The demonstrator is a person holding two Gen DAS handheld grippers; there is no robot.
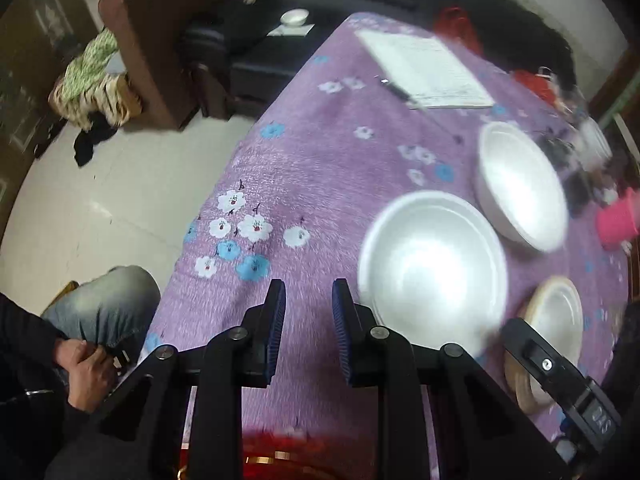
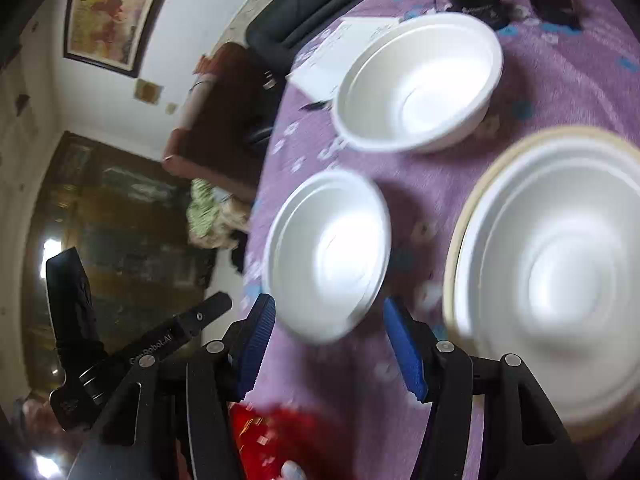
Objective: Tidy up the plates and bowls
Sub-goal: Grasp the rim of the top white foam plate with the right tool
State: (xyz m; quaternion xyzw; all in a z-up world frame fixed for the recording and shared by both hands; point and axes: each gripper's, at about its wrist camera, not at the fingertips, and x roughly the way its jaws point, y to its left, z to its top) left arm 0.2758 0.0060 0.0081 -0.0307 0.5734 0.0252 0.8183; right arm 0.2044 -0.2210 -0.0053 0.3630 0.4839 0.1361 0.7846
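On a purple flowered tablecloth (image 1: 312,168) lie a white bowl (image 1: 434,268) near me, a second deeper white bowl (image 1: 520,184) behind it, and a white dish on a tan plate (image 1: 556,316) at the right. My left gripper (image 1: 309,296) is open and empty, just left of the near bowl. In the right wrist view the near bowl (image 2: 332,252) lies just ahead of my right gripper (image 2: 330,316), which is open wide and empty. The deeper bowl (image 2: 420,80) is beyond it; the stacked dish on the tan plate (image 2: 556,276) is at the right.
A sheet of paper (image 1: 424,68) and a pen (image 1: 396,90) lie at the table's far side. A pink cup (image 1: 620,220) and dark clutter (image 1: 560,152) stand at the right edge. A seated person's knee (image 1: 108,300) is left of the table. A red object (image 2: 280,436) lies at the near edge.
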